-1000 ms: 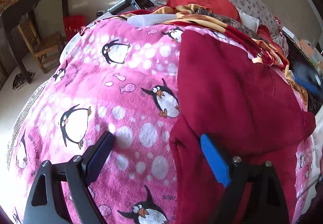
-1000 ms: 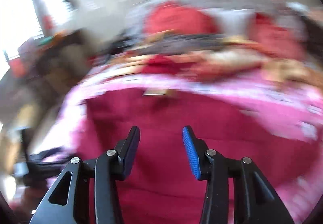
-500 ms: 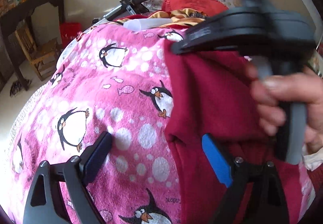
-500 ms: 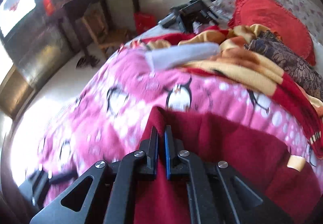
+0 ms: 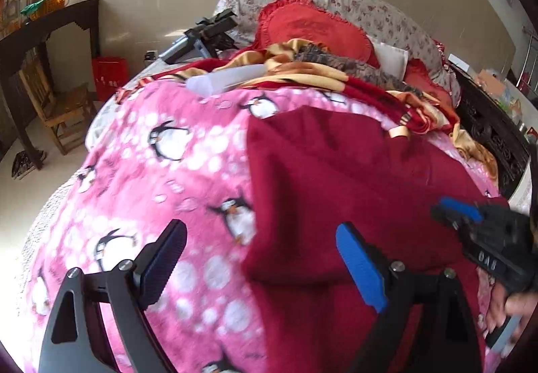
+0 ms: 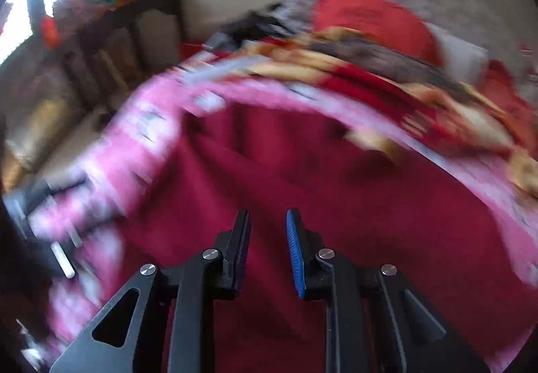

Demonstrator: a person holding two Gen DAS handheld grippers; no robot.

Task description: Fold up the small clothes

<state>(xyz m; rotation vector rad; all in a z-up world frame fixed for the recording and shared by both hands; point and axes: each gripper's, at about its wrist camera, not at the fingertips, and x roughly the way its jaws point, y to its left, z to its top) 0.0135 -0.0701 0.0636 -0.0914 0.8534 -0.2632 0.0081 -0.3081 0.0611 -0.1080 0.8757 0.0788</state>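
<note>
A dark red garment (image 5: 353,178) lies spread on a pink penguin blanket (image 5: 161,178) on a bed. Its left edge runs straight, with a fold at the near left corner. My left gripper (image 5: 262,262) is open and empty, hovering over that near left corner. My right gripper (image 6: 267,245) is open and empty above the garment (image 6: 336,198); this view is motion-blurred. The right gripper also shows in the left wrist view (image 5: 454,211) at the garment's right side, held by a hand.
A heap of red and gold bedding (image 5: 336,73), a red heart cushion (image 5: 312,26) and floral pillows lie at the bed's far end. A black tripod (image 5: 205,33) lies there too. A wooden chair (image 5: 57,104) and dark table stand left of the bed.
My right gripper was shut on the garment's far left corner half a second ago; it has let go, opened and pulled back to the right. The garment now lies flatter.
</note>
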